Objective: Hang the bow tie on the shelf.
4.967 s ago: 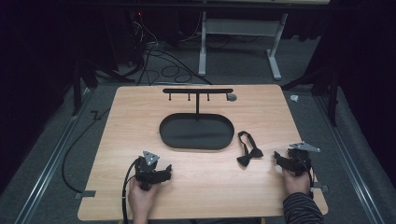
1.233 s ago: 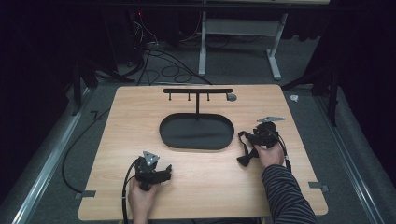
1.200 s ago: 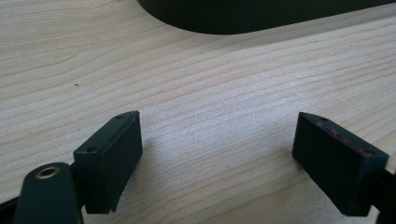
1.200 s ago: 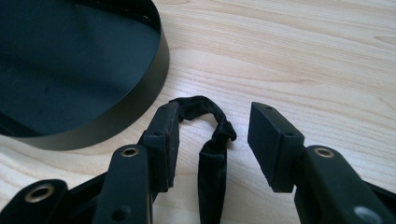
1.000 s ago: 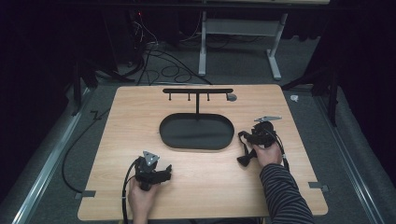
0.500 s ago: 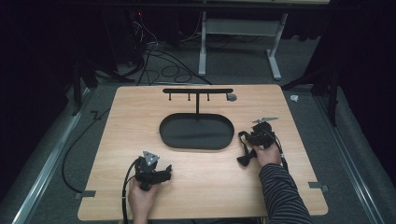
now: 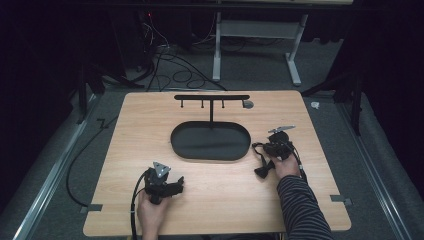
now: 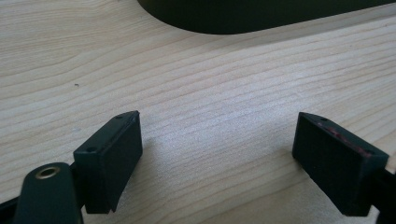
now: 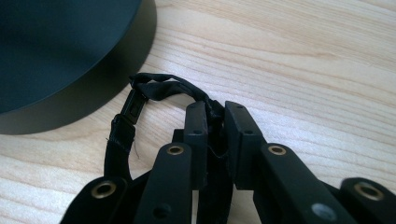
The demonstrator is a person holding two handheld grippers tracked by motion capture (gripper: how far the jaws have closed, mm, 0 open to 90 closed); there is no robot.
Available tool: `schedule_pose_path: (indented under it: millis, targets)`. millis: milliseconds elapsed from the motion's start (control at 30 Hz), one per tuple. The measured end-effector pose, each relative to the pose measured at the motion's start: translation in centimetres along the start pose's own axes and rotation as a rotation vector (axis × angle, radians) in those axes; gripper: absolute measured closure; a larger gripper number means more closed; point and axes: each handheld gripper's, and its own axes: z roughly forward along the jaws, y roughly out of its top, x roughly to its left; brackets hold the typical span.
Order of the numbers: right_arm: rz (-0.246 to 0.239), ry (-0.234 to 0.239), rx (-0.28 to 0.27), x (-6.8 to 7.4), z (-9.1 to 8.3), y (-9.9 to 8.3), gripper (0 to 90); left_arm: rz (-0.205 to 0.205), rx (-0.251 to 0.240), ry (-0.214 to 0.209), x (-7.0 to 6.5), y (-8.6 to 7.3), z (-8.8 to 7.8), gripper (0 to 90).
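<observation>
Two grippers sit over the wooden table (image 7: 125,150). The right gripper (image 9: 215,116) has just squeezed together on the strap of the black bow tie (image 7: 262,167), which lies beside the black tray (image 7: 210,141). The left gripper (image 8: 217,154) has its jaws wide apart, holding nothing.

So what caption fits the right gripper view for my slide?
Right gripper jaws pinch the black bow tie strap beside the dark tray.

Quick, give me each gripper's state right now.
Left gripper: open, nothing between its jaws.
Right gripper: just closed on the black bow tie's strap.
</observation>
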Motion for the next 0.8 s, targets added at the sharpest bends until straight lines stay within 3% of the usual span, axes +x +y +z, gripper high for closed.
schedule_pose_path:
  millis: [333, 800]
  targets:
    - [0.018, 0.009, -0.035, -0.6, -1.4, 0.0, 82.2, 0.0, 0.0, 0.0, 0.0, 0.0, 0.0, 16.2]
    - [0.012, 0.029, -0.061, -0.4, -2.5, 0.2, 82.2, 0.0, 0.0, -0.001, 0.0, 0.0, 0.0, 16.2]
